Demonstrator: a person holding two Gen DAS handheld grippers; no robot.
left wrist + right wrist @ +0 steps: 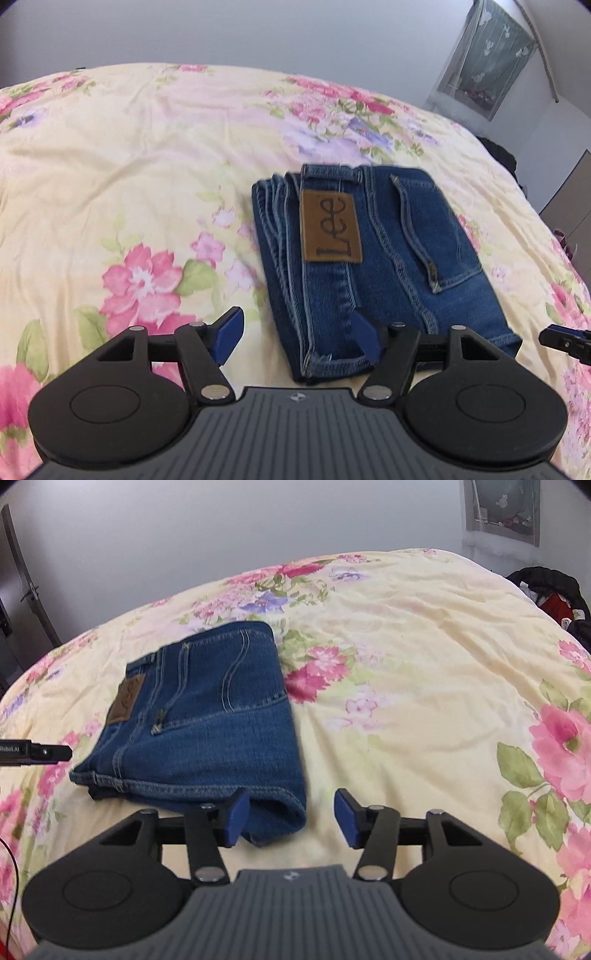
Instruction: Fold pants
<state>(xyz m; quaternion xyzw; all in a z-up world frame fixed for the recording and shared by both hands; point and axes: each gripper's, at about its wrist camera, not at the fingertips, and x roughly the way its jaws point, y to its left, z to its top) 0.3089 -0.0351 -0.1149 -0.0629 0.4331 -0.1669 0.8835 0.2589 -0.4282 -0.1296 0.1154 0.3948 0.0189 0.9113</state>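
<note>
A pair of blue jeans (399, 266) lies folded into a thick, compact rectangle on the bed, with the brown leather Lee patch (330, 227) facing up. My left gripper (298, 338) hovers open over the near left corner of the stack, and its blue pads press on nothing. In the right wrist view the jeans (207, 731) lie left of centre. My right gripper (291, 821) stands open with the near right corner of the denim between its fingers, untouched. Each gripper shows at the edge of the other's view: right gripper (565, 341), left gripper (37, 753).
A cream bedspread (129, 166) with pink flowers covers the whole bed. Dark clothing with a red item (554, 594) is heaped past the bed's far right edge. A curtained window (487, 62) and a door (22, 572) line the walls. A thin red cable (11, 867) hangs at left.
</note>
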